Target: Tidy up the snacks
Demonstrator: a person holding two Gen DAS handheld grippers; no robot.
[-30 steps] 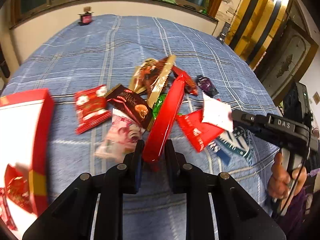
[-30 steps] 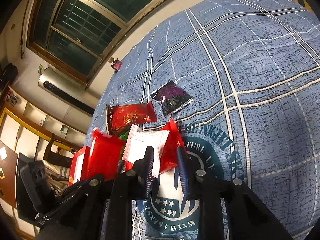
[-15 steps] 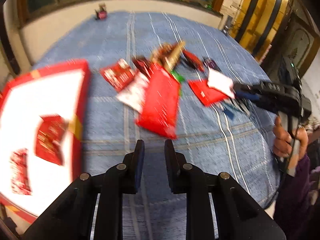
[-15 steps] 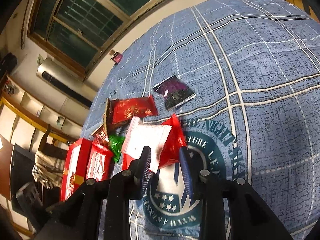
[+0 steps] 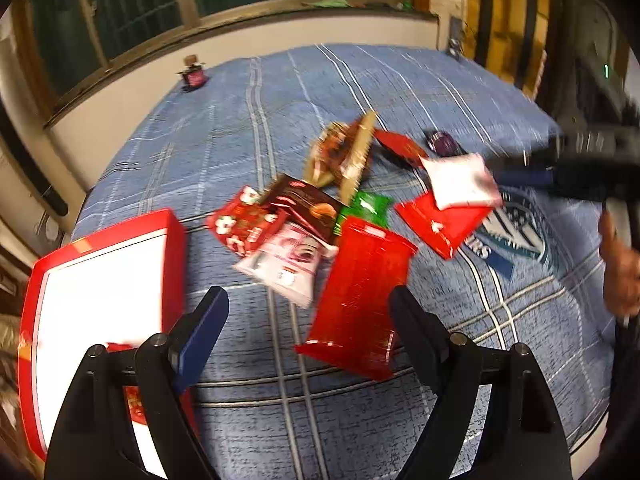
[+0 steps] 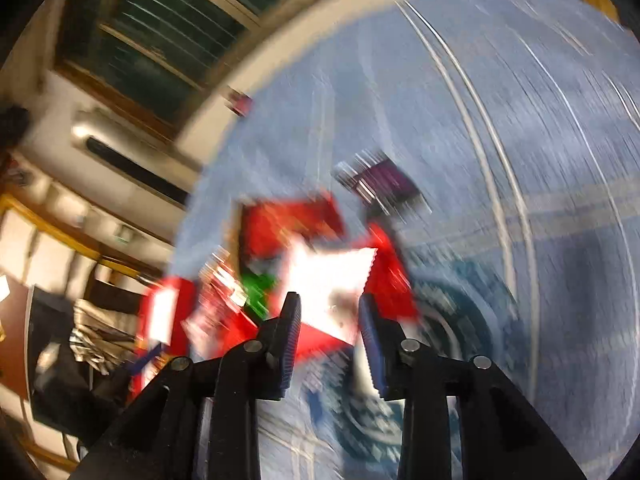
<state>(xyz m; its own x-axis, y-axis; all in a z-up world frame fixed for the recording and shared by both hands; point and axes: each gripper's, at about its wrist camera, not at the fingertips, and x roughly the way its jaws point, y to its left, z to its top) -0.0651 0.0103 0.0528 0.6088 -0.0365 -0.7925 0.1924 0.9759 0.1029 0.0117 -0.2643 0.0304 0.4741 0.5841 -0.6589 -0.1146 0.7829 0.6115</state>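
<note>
A pile of snack packets lies on the blue plaid cloth [image 5: 248, 420]. My left gripper [image 5: 308, 300] is open wide; a long red packet [image 5: 360, 296] lies loose on the cloth between its fingers. A red box with a white inside [image 5: 100, 288] sits at the left with a few red packets in it. My right gripper [image 6: 327, 308] is partly open around the edge of a white packet [image 6: 328, 276], which lies on a red packet [image 6: 390, 280]. The right wrist view is blurred. In the left wrist view the white packet [image 5: 460, 180] sits at the right gripper's tip.
A pink-white packet [image 5: 288, 256], dark brown packet [image 5: 308, 208], green packet [image 5: 368, 208], gold-brown packets [image 5: 344, 152] and a purple packet [image 5: 442, 142] lie in the pile. A small dark object [image 5: 194, 74] stands at the far edge. A printed emblem [image 5: 516, 232] marks the cloth at right.
My left gripper let go of the long red packet and opened wide; the packet now lies on the cloth. My right gripper's jaws have widened around the white packet and the view has swung, blurring.
</note>
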